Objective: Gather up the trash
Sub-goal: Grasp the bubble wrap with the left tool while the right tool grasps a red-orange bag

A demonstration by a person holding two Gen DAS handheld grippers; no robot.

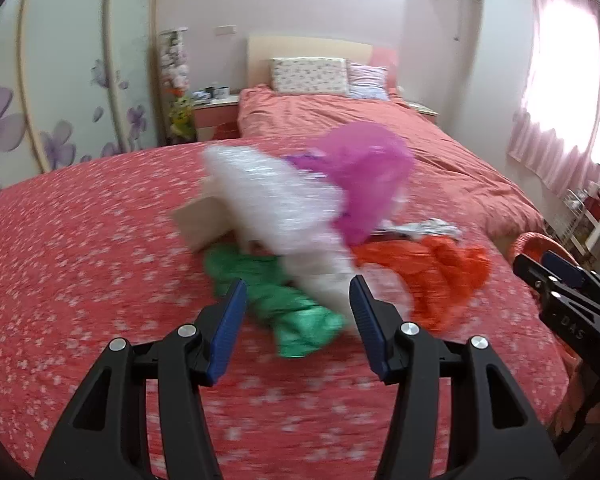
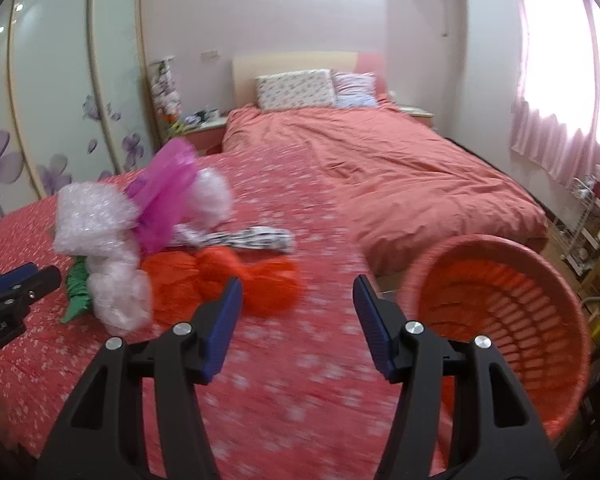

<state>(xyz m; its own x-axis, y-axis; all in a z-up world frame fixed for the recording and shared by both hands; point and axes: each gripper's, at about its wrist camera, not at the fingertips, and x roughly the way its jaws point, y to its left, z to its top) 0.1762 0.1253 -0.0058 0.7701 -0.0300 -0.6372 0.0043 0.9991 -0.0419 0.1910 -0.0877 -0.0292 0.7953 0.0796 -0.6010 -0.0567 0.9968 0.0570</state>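
A heap of trash lies on the red flowered bedsheet (image 1: 80, 240): white bubble wrap (image 1: 268, 196), a magenta bag (image 1: 364, 168), a green bag (image 1: 296, 316), an orange bag (image 1: 440, 276), a cardboard piece (image 1: 204, 220) and a black-and-white wrapper (image 1: 432, 228). My left gripper (image 1: 298, 280) hovers open just in front of the green bag, holding nothing. In the right wrist view, my right gripper (image 2: 297, 279) is open and empty over bare sheet, with the orange bag (image 2: 228, 280) to its left. A red slatted basket (image 2: 500, 304) stands at the bed's right edge.
A salmon duvet (image 2: 400, 168) covers the far half of the bed, with pillows (image 2: 296, 88) at the headboard. A flowered wardrobe (image 2: 60, 100) lines the left wall. A nightstand (image 1: 216, 112) stands beside the bed. A wire rack (image 2: 596, 216) sits under the curtained window.
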